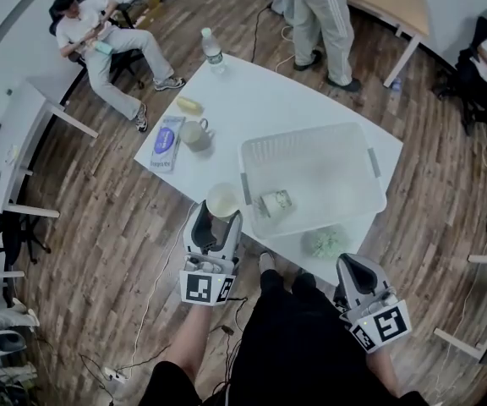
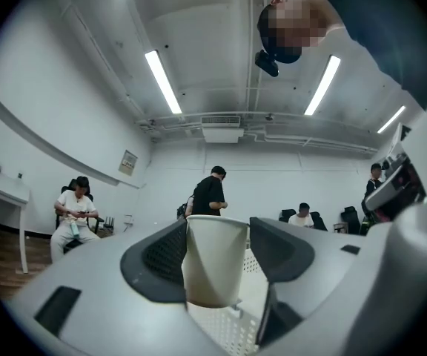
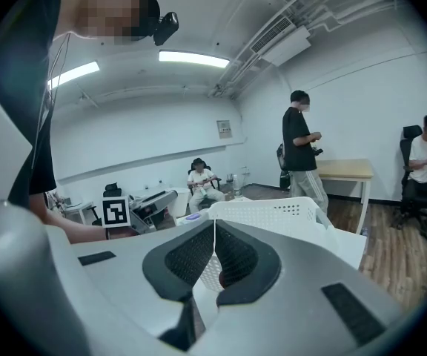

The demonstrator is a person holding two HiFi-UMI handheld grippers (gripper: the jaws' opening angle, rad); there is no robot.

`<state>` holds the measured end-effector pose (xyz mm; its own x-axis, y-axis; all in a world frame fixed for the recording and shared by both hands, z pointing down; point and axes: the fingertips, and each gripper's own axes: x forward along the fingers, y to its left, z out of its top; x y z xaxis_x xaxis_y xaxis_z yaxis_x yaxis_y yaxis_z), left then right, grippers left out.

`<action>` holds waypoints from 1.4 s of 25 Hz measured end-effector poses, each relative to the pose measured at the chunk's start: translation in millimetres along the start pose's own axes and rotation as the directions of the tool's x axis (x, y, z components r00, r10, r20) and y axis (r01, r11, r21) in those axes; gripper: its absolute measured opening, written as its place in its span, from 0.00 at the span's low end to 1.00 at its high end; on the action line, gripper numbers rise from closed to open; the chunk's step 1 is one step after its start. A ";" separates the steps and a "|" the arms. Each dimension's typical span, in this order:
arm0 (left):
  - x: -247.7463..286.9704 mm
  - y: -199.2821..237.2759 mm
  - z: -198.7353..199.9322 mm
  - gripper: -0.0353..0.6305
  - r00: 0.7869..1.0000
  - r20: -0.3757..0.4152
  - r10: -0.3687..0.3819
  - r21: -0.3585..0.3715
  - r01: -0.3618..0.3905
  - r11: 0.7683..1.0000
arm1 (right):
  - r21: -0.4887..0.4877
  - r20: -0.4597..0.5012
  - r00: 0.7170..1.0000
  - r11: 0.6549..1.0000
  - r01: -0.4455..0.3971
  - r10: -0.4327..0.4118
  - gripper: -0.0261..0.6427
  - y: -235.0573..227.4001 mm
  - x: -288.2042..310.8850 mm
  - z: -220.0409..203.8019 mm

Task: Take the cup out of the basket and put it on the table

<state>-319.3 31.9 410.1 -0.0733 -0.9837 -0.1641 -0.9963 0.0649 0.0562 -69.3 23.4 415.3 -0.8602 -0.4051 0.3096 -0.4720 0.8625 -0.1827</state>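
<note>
A white paper cup point(image 1: 222, 200) stands upright between the jaws of my left gripper point(image 1: 219, 217), over the near left corner of the white table point(image 1: 269, 100), just left of the white basket point(image 1: 307, 134). In the left gripper view the cup point(image 2: 213, 258) fills the gap between both pads and shows a crease in its wall; the gripper point(image 2: 215, 262) is shut on it. My right gripper point(image 1: 355, 266) hangs below the table's near edge, in front of the basket point(image 3: 273, 213). Its jaws point(image 3: 214, 262) are shut with nothing between them.
A small packet point(image 1: 276, 201) lies in the basket. A green lump point(image 1: 324, 242) sits on the table before it. Farther left are a mug point(image 1: 197, 134), a blue-and-white pouch point(image 1: 166, 142), a yellow item point(image 1: 190, 105) and a water bottle point(image 1: 212, 47). People sit and stand around.
</note>
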 end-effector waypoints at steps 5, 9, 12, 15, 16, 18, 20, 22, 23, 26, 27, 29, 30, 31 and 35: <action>-9.7 22.5 -60.6 0.46 0.996 -0.062 0.057 -0.020 -0.059 0.998 | 0.010 -0.018 1.000 1.000 0.016 -0.016 0.08 1.8 3.5 -8.3; -10.9 33.7 -111.9 0.46 0.988 -0.137 0.073 -0.024 -0.077 0.997 | 0.016 -0.054 0.998 0.999 0.027 -0.027 0.08 4.5 6.6 -17.6; -8.3 35.1 -148.2 0.46 0.979 -0.196 0.056 -0.025 -0.062 0.998 | 0.034 -0.081 0.996 0.998 0.044 -0.041 0.08 6.2 8.3 -29.5; -1.3 41.3 -173.2 0.46 0.975 -0.214 0.055 -0.019 -0.060 0.998 | 0.050 -0.098 0.994 0.998 0.048 -0.043 0.08 9.9 13.2 -37.1; 1.6 43.7 -178.4 0.46 0.976 -0.206 0.063 -0.023 -0.069 0.997 | 0.052 -0.102 0.994 0.998 0.047 -0.041 0.08 11.0 14.3 -37.7; 8.3 48.0 -186.8 0.46 0.979 -0.189 0.078 -0.029 -0.085 0.996 | 0.051 -0.111 0.993 0.998 0.045 -0.039 0.08 12.1 16.6 -38.1; 14.8 50.7 -199.2 0.46 0.978 -0.194 0.080 -0.022 -0.085 0.996 | 0.053 -0.117 0.992 0.997 0.050 -0.043 0.08 13.3 19.4 -38.5; 17.4 51.6 -215.7 0.46 0.972 -0.223 0.079 -0.003 -0.081 0.997 | 0.056 -0.122 0.991 0.997 0.055 -0.048 0.08 16.0 20.7 -39.4; 17.0 51.6 -223.7 0.46 0.967 -0.240 0.081 0.008 -0.081 0.997 | 0.057 -0.125 0.991 0.997 0.057 -0.050 0.08 17.3 20.6 -40.2; 12.7 52.1 -239.9 0.46 0.957 -0.276 0.090 0.020 -0.088 0.996 | 0.055 -0.131 0.990 0.996 0.067 -0.060 0.08 17.7 19.6 -42.4; 10.9 51.7 -243.2 0.46 0.954 -0.284 0.092 0.019 -0.090 0.996 | 0.057 -0.132 0.989 0.996 0.073 -0.065 0.08 16.7 19.1 -43.2; 6.1 50.0 -248.8 0.46 0.950 -0.297 0.091 0.016 -0.091 0.996 | 0.063 -0.134 0.988 0.994 0.084 -0.075 0.08 15.0 17.8 -44.5; 3.2 49.4 -250.7 0.46 0.949 -0.301 0.091 0.011 -0.092 0.996 | 0.065 -0.133 0.988 0.994 0.087 -0.078 0.08 14.9 17.6 -44.4; 0.5 49.1 -251.9 0.46 0.948 -0.304 0.092 0.005 -0.095 0.995 | 0.066 -0.133 0.988 0.994 0.088 -0.079 0.08 15.3 17.8 -44.0; -8.7 50.1 -256.7 0.46 0.939 -0.324 0.111 0.005 -0.115 0.993 | 0.064 -0.131 0.989 0.995 0.082 -0.074 0.08 17.4 21.5 -41.6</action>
<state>-357.0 0.7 667.2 -0.1645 -0.9713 0.1716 -0.9814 0.1786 0.0698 -88.0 42.3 457.6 -0.7903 -0.4240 0.4422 -0.5527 0.8049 -0.2159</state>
